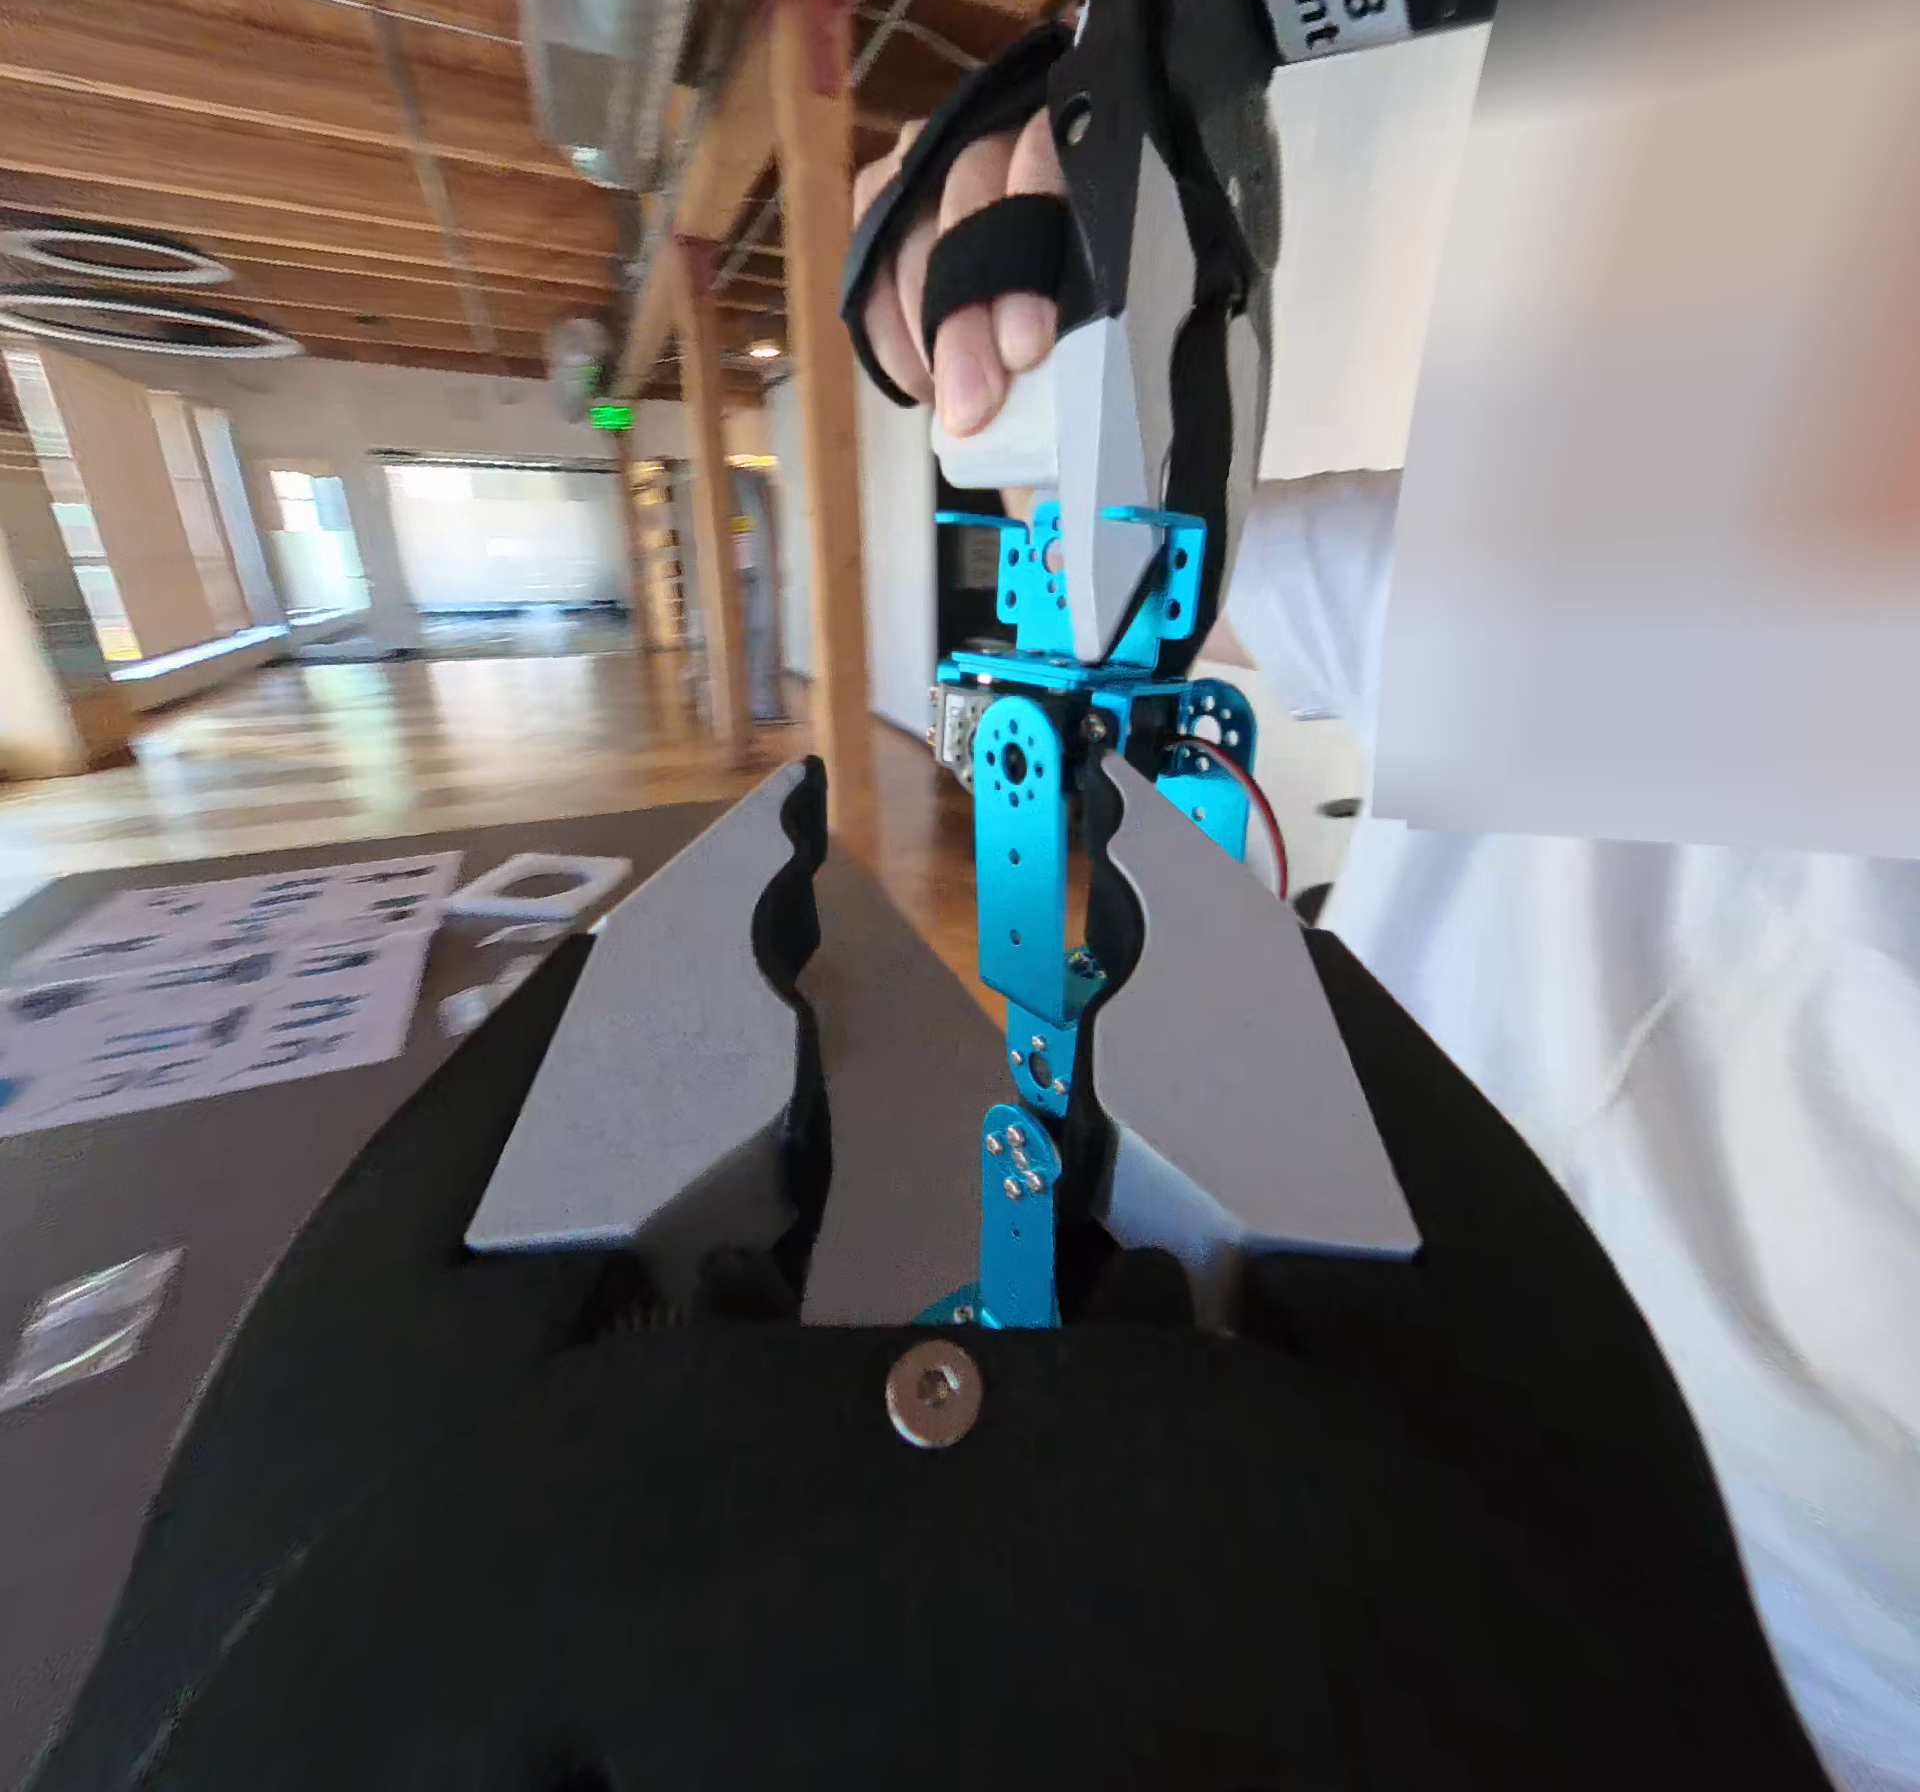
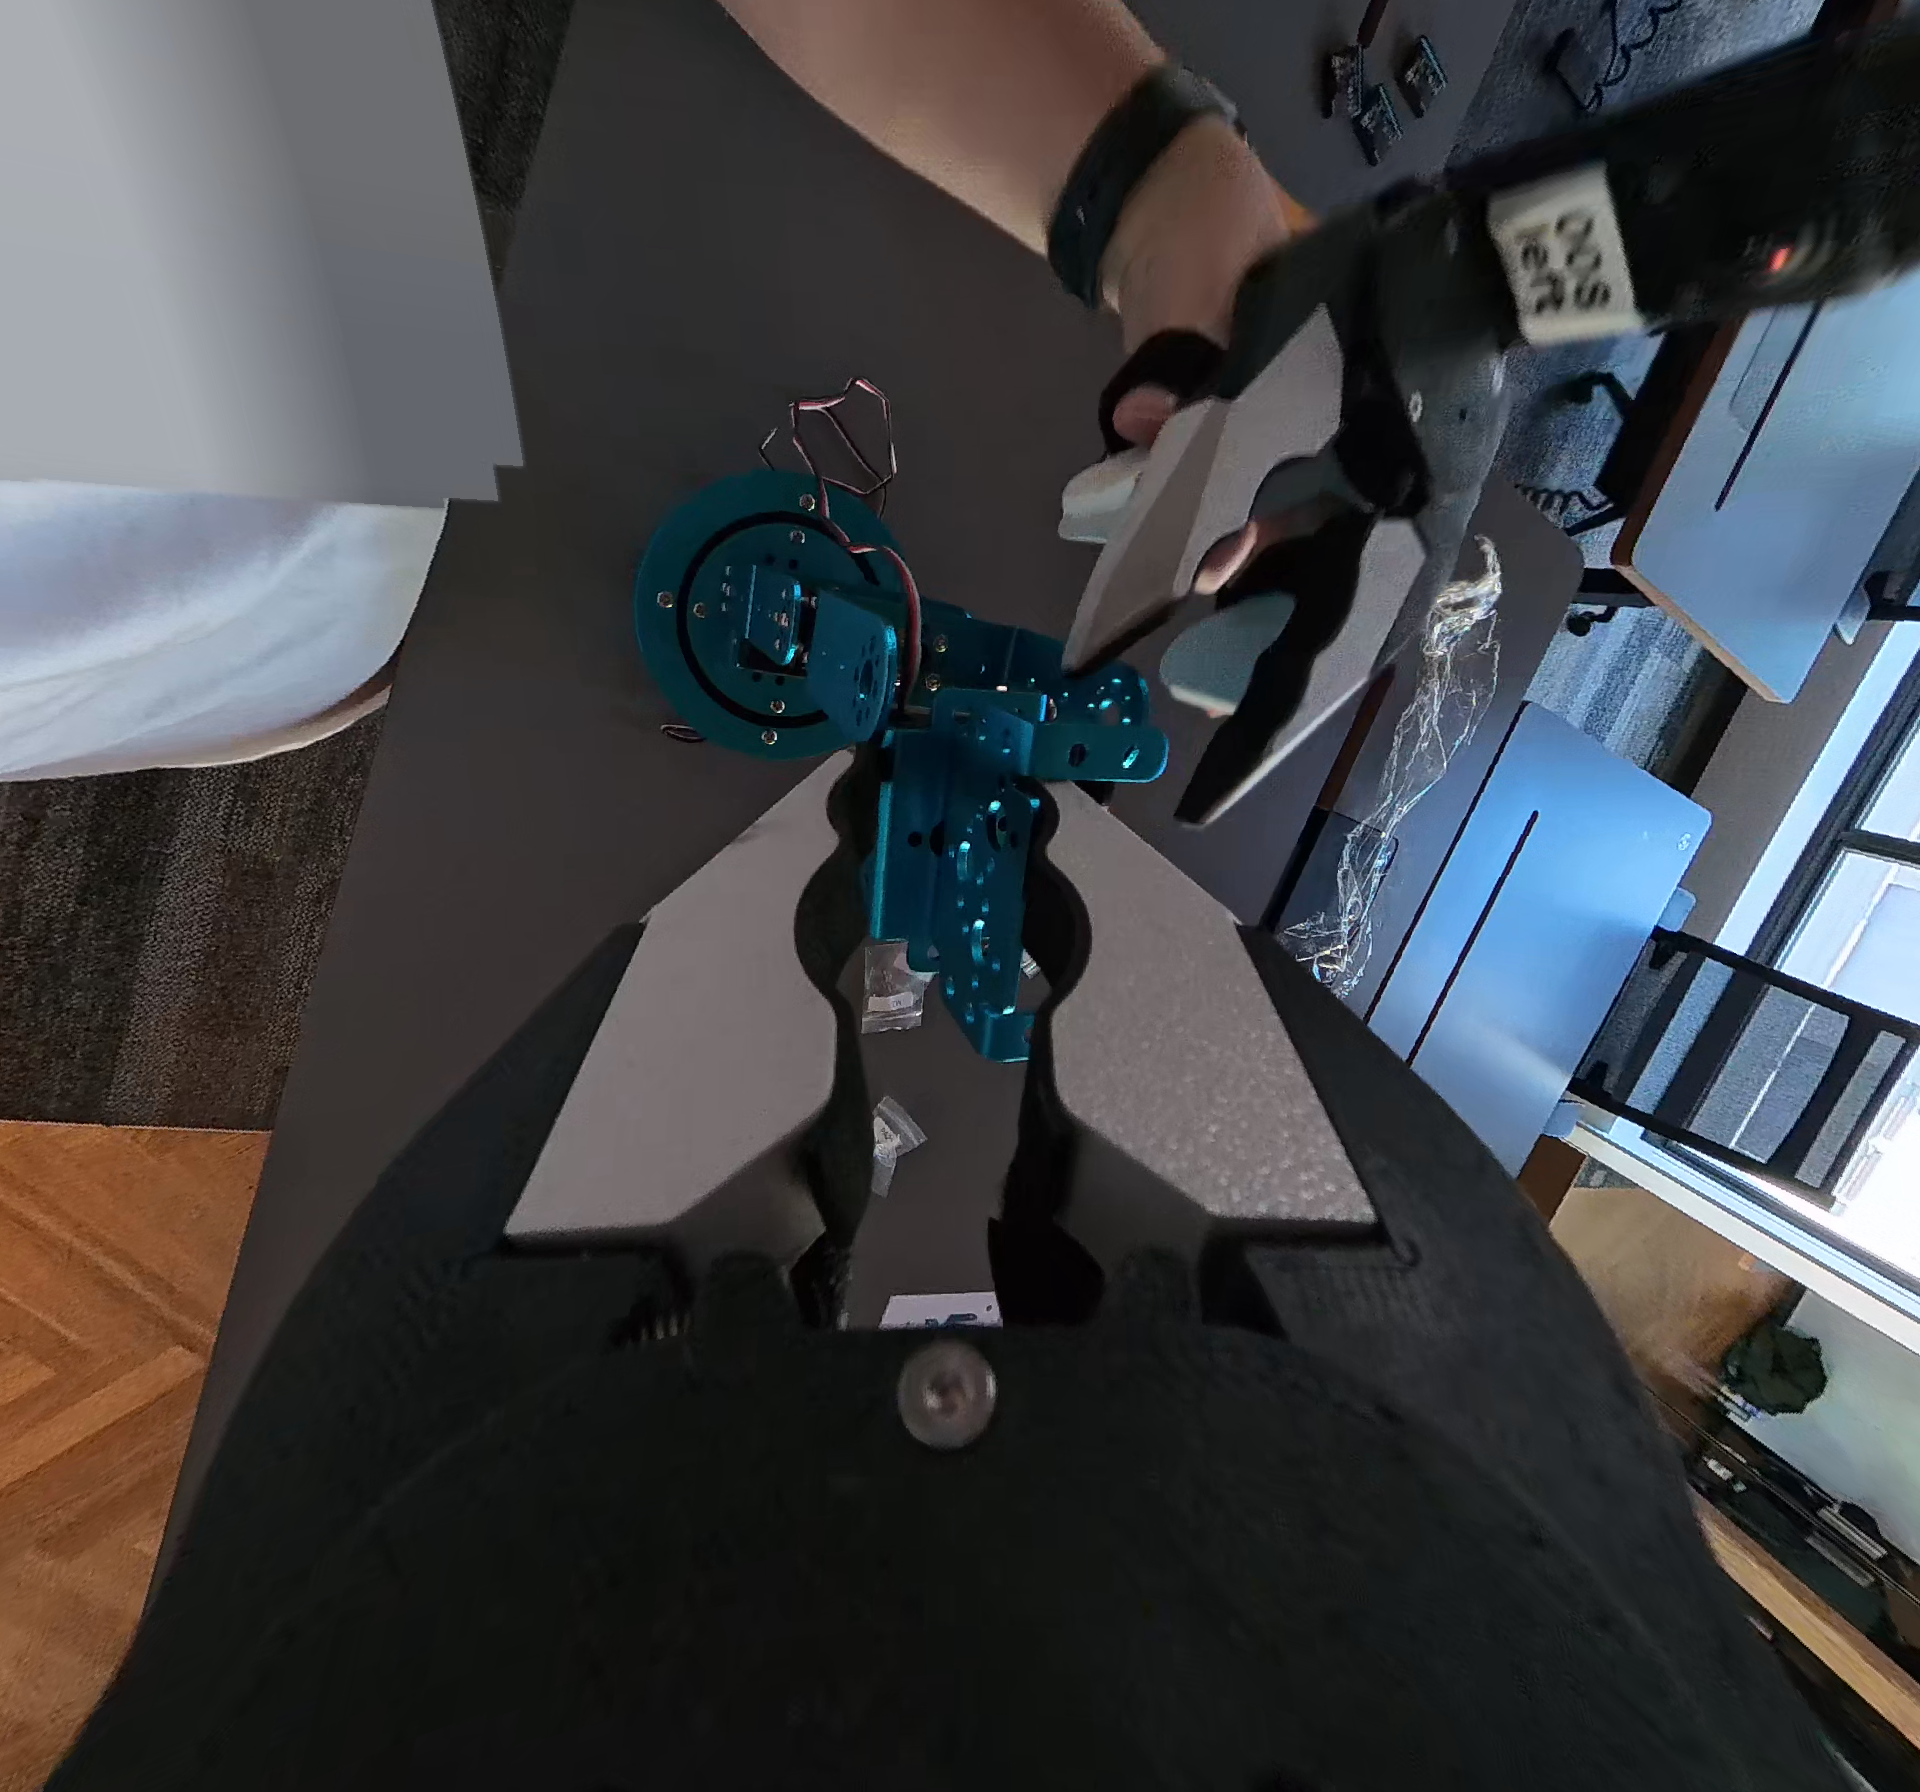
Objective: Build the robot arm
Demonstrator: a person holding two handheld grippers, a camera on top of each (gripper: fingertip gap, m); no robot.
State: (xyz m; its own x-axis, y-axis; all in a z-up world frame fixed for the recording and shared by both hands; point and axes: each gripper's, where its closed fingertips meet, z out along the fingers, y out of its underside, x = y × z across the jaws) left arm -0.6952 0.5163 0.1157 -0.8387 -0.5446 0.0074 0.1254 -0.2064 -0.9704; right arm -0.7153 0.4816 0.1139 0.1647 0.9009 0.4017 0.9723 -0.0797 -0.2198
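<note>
Over dark table (image 2: 665, 288), left tool (image 1: 956, 797) open beside blue robot arm (image 1: 1023, 901), right tool (image 2: 940, 807) clamped on its bracket

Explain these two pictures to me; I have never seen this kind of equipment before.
A person holds a hand-operated gripper in each hand, and each carries a camera looking along its two grey fingers. The left wrist view looks level across the table: the left gripper stands open around the upright blue metal robot arm, whose link lies against one finger. The right gripper comes down from above onto its top bracket. The right wrist view looks straight down: the right gripper is around that bracket, though I cannot tell if it grips. The arm's round blue base sits on the dark table, with small clear bags nearby.
</note>
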